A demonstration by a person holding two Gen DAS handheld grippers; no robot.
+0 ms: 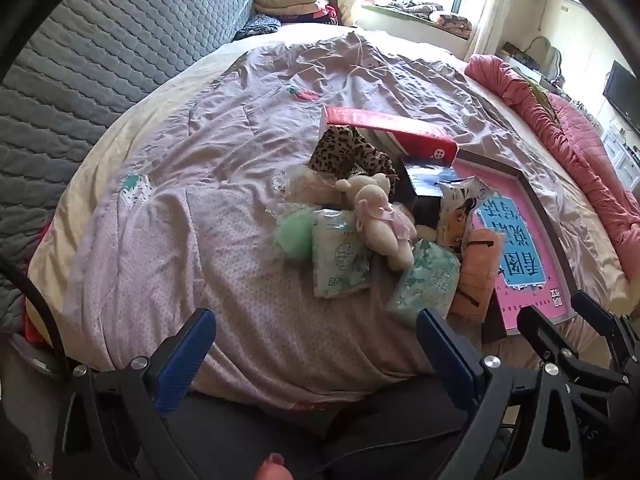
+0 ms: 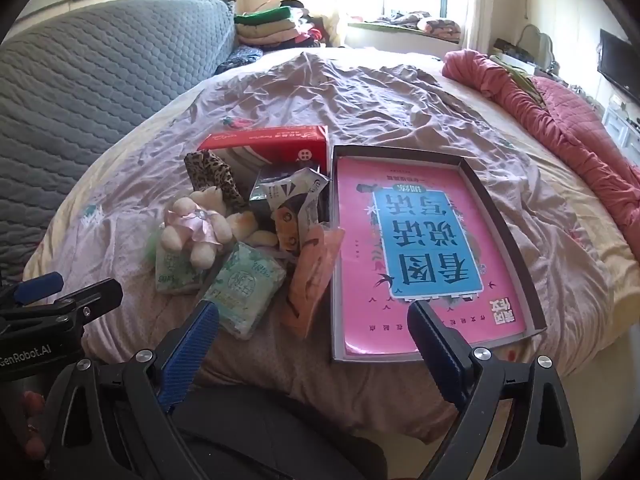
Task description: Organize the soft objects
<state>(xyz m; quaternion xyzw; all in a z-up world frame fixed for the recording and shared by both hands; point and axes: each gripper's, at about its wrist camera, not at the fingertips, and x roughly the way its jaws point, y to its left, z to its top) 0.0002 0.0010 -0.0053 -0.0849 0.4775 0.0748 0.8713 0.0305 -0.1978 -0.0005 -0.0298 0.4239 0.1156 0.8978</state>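
A pile of soft things lies on the bed: a cream teddy bear in a pink dress, two green tissue packs, a leopard-print cloth, an orange cloth and a printed snack bag. A shallow box holding a pink book lies to their right. My left gripper is open and empty, short of the pile. My right gripper is open and empty, near the box's front edge.
A red box stands behind the pile. A pink quilt lies bunched along the bed's right side. A grey quilted headboard rises on the left. Folded clothes are stacked at the far end.
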